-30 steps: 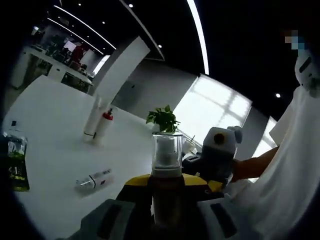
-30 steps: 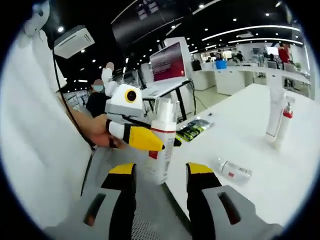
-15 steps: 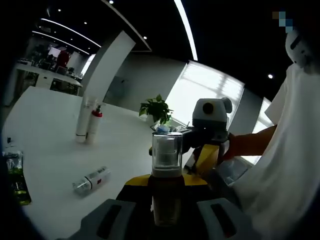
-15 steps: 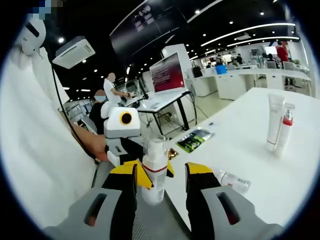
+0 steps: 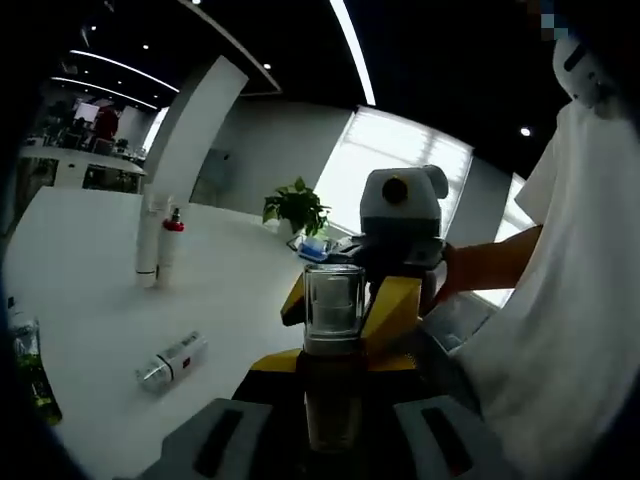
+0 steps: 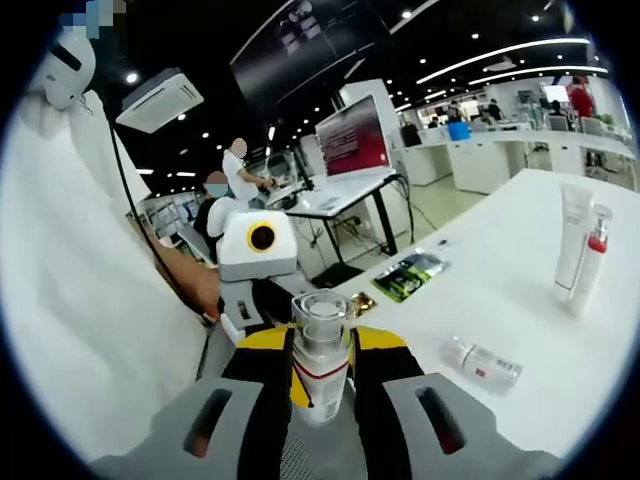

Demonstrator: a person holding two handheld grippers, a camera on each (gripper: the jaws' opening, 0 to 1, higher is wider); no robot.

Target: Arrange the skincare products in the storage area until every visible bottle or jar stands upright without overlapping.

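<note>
**Both grippers on one pump bottle**

Your left gripper (image 5: 333, 400) is raised off the tabletop (image 5: 90, 300), its jaws pinching the pump bottle (image 5: 333, 350) upright between them. Your right gripper (image 6: 322, 385) meets it from the opposite side, its jaws closed against the same bottle's body. A small bottle (image 6: 482, 362) lies on its side on the tabletop; a tube (image 6: 570, 245) and a red-capped bottle (image 6: 590, 262) stand together farther out.
</note>
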